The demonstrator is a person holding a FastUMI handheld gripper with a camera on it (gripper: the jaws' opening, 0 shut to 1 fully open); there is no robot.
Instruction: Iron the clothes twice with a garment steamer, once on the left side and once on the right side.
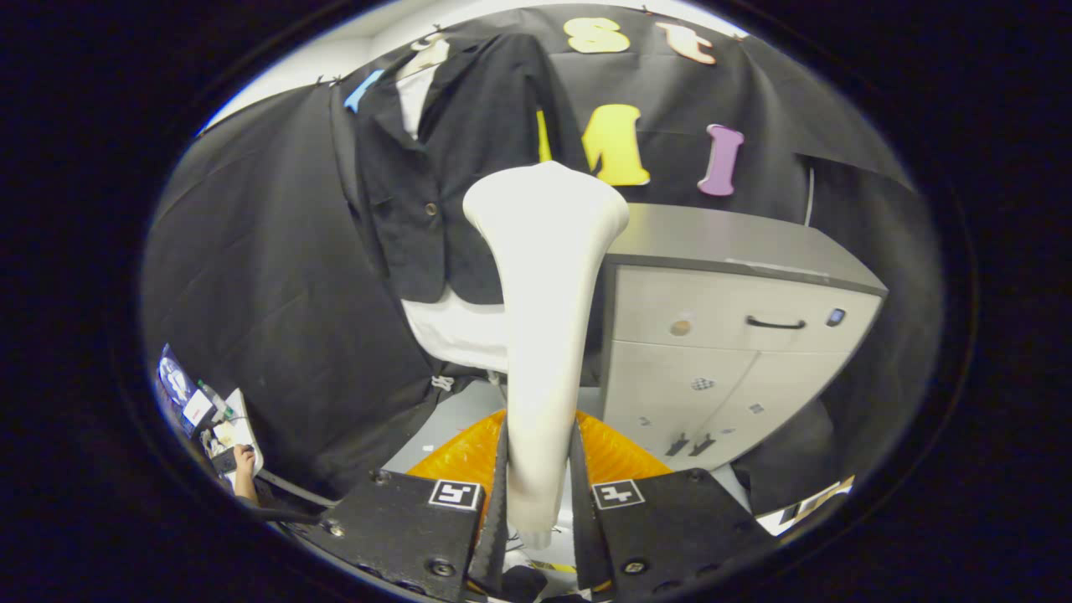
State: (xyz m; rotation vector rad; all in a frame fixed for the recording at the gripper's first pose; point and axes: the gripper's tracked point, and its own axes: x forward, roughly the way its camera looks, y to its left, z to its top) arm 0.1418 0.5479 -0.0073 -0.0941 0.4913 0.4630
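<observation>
Garment steamer (543, 335), one, white, standing upright between the two fingers, handle pinched low down by both, wide flat head flaring at the top. Gripper (540, 494) pointed forward and slightly up, fingers pressed in on either side of the steamer's handle, one square marker on top of each finger block. Steamer head level with the lower half of the hanging clothes, just right of the jacket's front; touching the cloth or only near it, cannot tell.

One dark jacket (452, 159) on a hanger against the booth's black wall, beyond the fingers and to their left, two buttons visible down the front. One white garment (456, 331) under it, showing at the collar and below the jacket's hem.

One grey cabinet (737, 335) to the right of the steamer, with one drawer on top carrying a dark handle and two doors below. Orange ribbed surface (456, 461) just ahead of the fingers, partly hidden by the steamer's handle. One person's hand (244, 461) low at the far left, next to some small objects too blurred to name.
</observation>
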